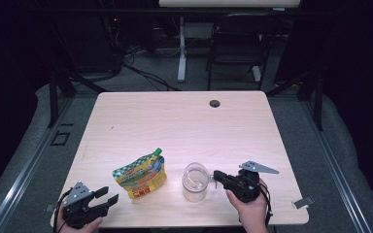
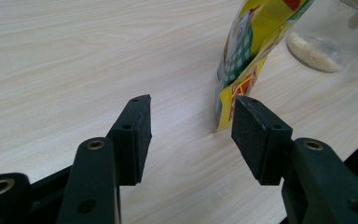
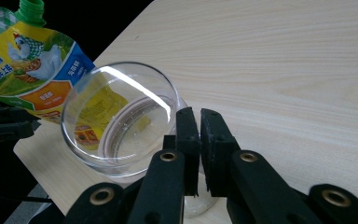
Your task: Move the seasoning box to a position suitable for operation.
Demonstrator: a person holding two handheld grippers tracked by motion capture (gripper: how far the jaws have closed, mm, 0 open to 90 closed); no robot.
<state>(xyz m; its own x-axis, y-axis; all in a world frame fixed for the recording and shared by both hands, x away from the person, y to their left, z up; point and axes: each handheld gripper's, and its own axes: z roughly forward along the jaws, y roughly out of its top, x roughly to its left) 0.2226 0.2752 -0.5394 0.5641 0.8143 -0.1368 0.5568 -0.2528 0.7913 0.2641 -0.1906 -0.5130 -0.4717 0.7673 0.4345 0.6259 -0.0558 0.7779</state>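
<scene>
Jar (image 1: 195, 181) handle hidden between nearly shut right gripper (image 3: 199, 122) pads, grip unclear; left gripper (image 2: 191, 121) wide, empty; pouch (image 2: 256, 46) top cut off.

On the counter (image 1: 175, 121), the pouch (image 1: 141, 175) stands near the front edge with the jar (image 1: 195, 182) just to its right, the left gripper (image 1: 108, 195) at the front-left corner and the right gripper (image 1: 217, 175) beside the jar's right rim.
</scene>
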